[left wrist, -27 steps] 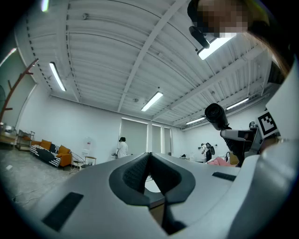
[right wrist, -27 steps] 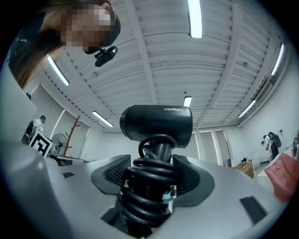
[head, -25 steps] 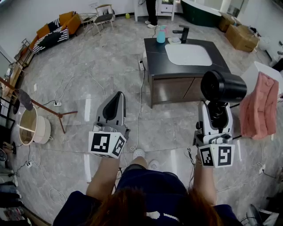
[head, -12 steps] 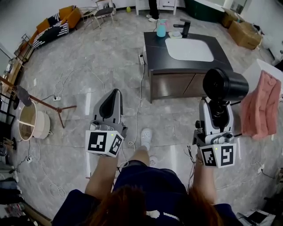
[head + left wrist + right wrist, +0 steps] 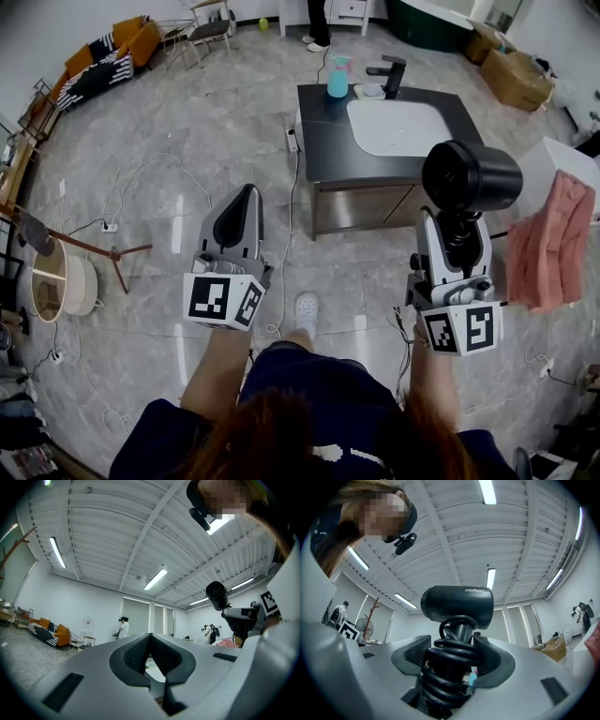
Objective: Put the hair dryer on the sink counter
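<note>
Hair dryer (image 5: 472, 175), black, stands upright in our right gripper (image 5: 457, 234), at the right of the scene. The jaws pinch its cord-wrapped handle, and its barrel sits above them. Our left gripper (image 5: 246, 202), at the left, has its jaws pressed together on nothing. Farther off, well apart from both, is the dark sink counter (image 5: 323, 141), with a white basin (image 5: 398, 127), a black faucet (image 5: 389, 73) and a blue bottle (image 5: 337, 77) at its far edge.
</note>
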A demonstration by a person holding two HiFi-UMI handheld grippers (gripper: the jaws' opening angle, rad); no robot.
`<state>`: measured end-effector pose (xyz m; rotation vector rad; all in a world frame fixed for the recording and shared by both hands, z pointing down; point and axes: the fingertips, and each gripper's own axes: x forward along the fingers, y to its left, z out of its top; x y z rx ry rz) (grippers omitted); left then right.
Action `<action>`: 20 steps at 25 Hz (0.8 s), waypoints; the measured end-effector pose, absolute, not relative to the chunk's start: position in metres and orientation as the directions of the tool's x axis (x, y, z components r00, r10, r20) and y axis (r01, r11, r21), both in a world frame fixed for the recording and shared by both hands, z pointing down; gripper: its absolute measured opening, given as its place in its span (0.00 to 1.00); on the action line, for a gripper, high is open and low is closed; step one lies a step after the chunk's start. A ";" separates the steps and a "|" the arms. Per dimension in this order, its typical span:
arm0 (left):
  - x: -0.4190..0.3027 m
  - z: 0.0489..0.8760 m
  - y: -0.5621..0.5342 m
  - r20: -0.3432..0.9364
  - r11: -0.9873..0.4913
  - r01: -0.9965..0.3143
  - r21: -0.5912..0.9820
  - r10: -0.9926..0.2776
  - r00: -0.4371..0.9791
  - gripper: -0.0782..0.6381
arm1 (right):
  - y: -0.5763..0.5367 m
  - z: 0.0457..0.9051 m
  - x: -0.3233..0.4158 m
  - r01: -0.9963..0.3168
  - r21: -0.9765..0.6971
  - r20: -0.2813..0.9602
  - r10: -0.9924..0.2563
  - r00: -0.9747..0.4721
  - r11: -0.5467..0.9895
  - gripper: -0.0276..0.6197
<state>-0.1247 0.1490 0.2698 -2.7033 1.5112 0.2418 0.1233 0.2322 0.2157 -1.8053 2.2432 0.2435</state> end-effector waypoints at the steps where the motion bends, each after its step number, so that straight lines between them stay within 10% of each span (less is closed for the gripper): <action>1: -0.124 0.269 0.131 -0.155 -0.528 -0.848 0.044 -0.842 0.516 0.13 | 0.215 0.213 0.123 -0.975 -0.025 -0.300 -0.932 -0.202 0.219 0.50; 20: -0.110 0.284 -0.076 -0.133 -0.504 -0.862 0.058 -0.859 0.494 0.13 | 0.000 0.222 0.135 -0.965 -0.043 -0.296 -0.925 -0.237 0.260 0.50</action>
